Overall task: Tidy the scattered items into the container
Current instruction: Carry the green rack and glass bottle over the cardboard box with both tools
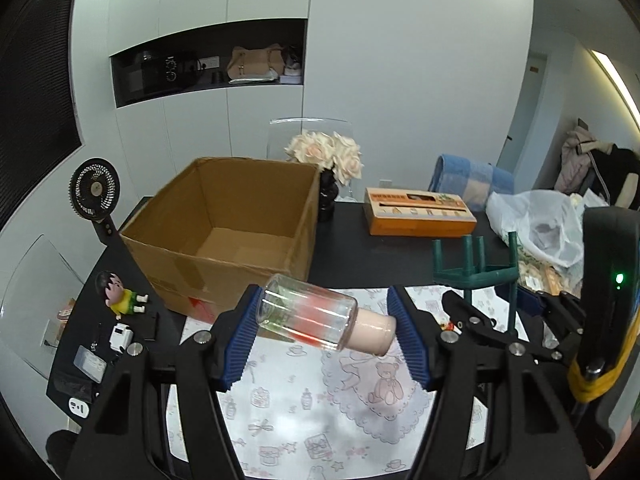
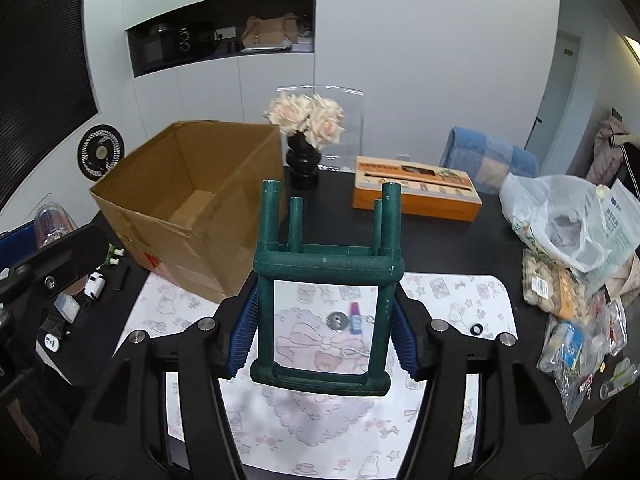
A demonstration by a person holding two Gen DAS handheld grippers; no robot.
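Cardboard box (image 1: 224, 232) stands open at 11 o'clock of both grippers, apparently empty. Left gripper (image 1: 326, 320) is closed end to end on a clear bottle (image 1: 316, 312), held tilted above the patterned mat (image 1: 304, 412); the smooth glass may slide out. Right gripper (image 2: 324, 326) clamps a green stool frame (image 2: 326, 280), legs up; these could catch the near box wall on entry.

White panelled cupboards (image 1: 360, 60) are filling the wall straight ahead of the jaws, with a dark recessed niche (image 1: 208, 64) sitting high and to their left — a tan bag (image 1: 256, 62) is resting inside it. Far to the right a pale door (image 2: 556, 92) is standing beside hanging coats (image 1: 580, 160), and a ceiling light strip (image 1: 618, 84) is glowing above — all beyond the black table (image 1: 384, 252).
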